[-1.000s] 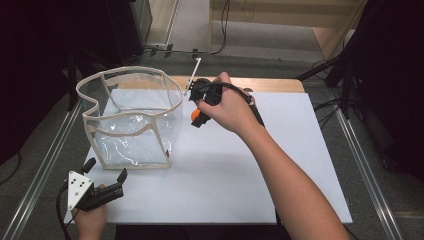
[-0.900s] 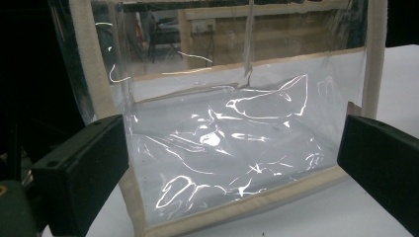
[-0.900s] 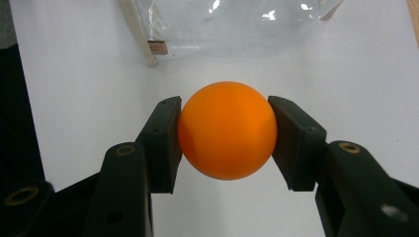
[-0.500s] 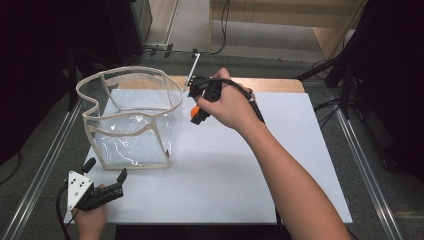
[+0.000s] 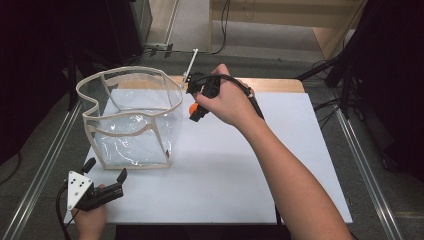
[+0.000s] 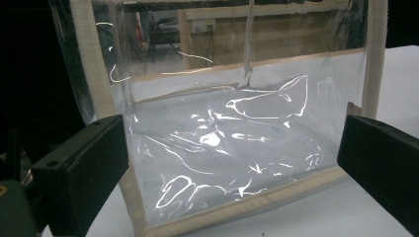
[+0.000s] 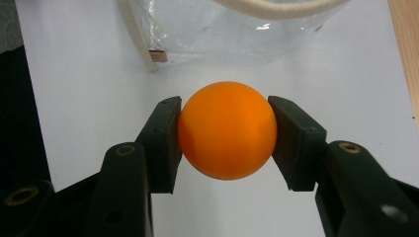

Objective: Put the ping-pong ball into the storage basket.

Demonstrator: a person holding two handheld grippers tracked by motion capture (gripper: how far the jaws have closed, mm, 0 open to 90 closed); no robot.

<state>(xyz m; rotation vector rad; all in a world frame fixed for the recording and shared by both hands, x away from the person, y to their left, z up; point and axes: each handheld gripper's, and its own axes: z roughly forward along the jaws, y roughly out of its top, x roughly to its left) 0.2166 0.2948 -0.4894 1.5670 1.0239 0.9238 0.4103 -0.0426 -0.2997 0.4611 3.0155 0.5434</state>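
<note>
At the near left corner of the white counter [image 5: 225,165], the left gripper [image 5: 104,177] rests low with its jaws spread wide and nothing between them, pointed at the clear plastic bag [image 5: 132,120] with beige trim that stands open just beyond it. To the right of the bag, near the far edge, the right gripper [image 5: 196,111] is held in the person's hand [image 5: 225,102], its jaws clamped on either side of an orange ball [image 7: 227,129] just beside the bag's right wall.
</note>
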